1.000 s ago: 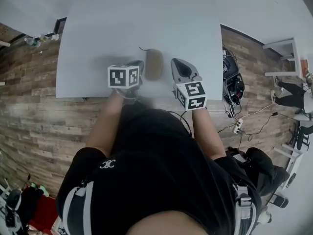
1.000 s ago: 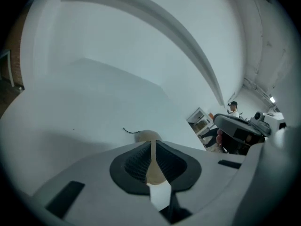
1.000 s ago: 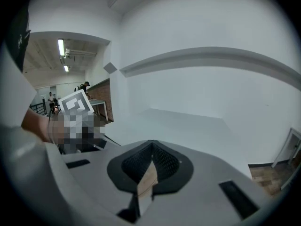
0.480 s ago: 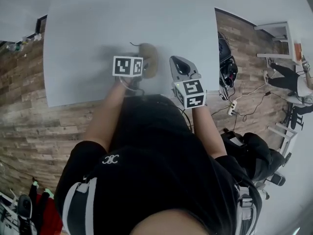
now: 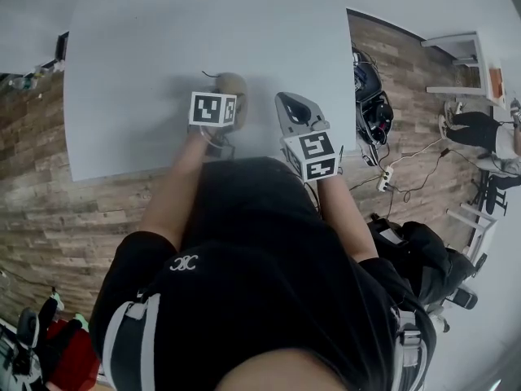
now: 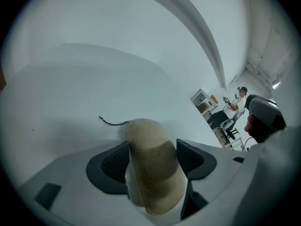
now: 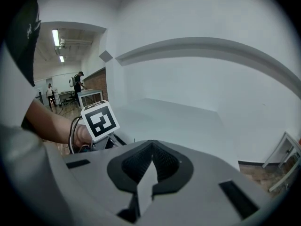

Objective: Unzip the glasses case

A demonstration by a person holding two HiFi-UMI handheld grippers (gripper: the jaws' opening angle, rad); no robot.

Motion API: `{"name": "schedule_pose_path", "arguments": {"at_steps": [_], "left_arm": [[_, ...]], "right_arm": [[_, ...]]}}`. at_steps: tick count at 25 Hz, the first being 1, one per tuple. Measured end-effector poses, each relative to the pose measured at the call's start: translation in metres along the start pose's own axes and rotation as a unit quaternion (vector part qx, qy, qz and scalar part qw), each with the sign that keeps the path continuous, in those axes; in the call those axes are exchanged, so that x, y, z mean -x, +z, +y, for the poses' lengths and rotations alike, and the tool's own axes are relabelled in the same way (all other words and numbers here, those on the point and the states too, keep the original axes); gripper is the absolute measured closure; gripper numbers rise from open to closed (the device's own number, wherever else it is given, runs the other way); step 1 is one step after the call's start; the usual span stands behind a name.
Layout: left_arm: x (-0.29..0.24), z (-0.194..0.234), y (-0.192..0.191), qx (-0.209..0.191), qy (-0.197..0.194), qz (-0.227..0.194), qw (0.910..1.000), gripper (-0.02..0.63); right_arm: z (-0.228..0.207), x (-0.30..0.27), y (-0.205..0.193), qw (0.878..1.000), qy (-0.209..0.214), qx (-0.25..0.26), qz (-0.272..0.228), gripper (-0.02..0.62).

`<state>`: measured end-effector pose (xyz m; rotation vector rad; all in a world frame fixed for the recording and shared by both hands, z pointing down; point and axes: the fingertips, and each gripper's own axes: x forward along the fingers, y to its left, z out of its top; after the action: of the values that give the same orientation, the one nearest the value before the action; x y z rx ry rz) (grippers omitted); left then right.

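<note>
A tan glasses case [image 6: 153,164] lies on the white table [image 5: 146,72], with a thin black zip cord [image 6: 110,122] trailing from its far end. My left gripper [image 6: 153,147] straddles the case. Its jaws have just been opening, and the case sits between the dark pads [image 6: 113,161] without being squeezed. From the head view the case [image 5: 234,86] peeks out beyond the left marker cube [image 5: 213,108]. My right gripper [image 5: 291,104] hovers just right of the case, over the table. Its pads [image 7: 151,147] are pressed together with nothing between them.
The table's right edge is near the right gripper. Beyond that edge, on the wooden floor, are dark bags [image 5: 370,108], cables and a power strip [image 5: 383,182]. White furniture [image 5: 464,55] stands further right. A person [image 6: 233,105] stands far off.
The left gripper has moved forward and down onto the near end of the case, which lay to its right before. The right gripper has shifted slightly forward.
</note>
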<state>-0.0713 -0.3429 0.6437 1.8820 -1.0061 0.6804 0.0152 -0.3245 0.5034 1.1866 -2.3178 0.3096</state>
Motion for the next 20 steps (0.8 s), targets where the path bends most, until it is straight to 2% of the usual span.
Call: {"name": "schedule_pose_path", "arguments": {"at_steps": [5,8,11,12,14,16,20], "left_arm": [[-0.012,-0.009,-0.002,-0.017,0.035,0.008,0.9992,0.284],[-0.018,-0.019,0.001,-0.042,0.054,0.010,0.9976,0.261],[-0.023,-0.020,-0.001,-0.049,0.068,0.017,0.9963,0.229],[-0.025,-0.020,-0.002,-0.058,0.082,0.024,0.9947,0.196],[-0.032,-0.023,-0.001,-0.085,0.102,0.035,0.9906,0.181],[-0.043,-0.033,-0.001,-0.101,0.101,0.037,0.9891,0.181],[-0.054,-0.044,-0.006,-0.107,0.104,0.047,0.9876,0.183]], "right_arm": [[-0.001,0.005,-0.007,1.000,0.016,0.011,-0.003,0.588],[-0.011,0.013,-0.014,1.000,0.016,0.009,-0.003,0.588],[-0.020,0.018,-0.017,1.000,0.012,0.004,-0.006,0.588],[-0.024,0.019,-0.017,1.000,0.011,0.003,-0.007,0.588],[-0.031,0.021,-0.018,1.000,0.010,0.001,-0.009,0.588],[-0.036,0.023,-0.020,1.000,0.008,0.001,-0.010,0.588],[-0.048,0.031,-0.026,1.000,0.002,-0.005,-0.012,0.588]]}}
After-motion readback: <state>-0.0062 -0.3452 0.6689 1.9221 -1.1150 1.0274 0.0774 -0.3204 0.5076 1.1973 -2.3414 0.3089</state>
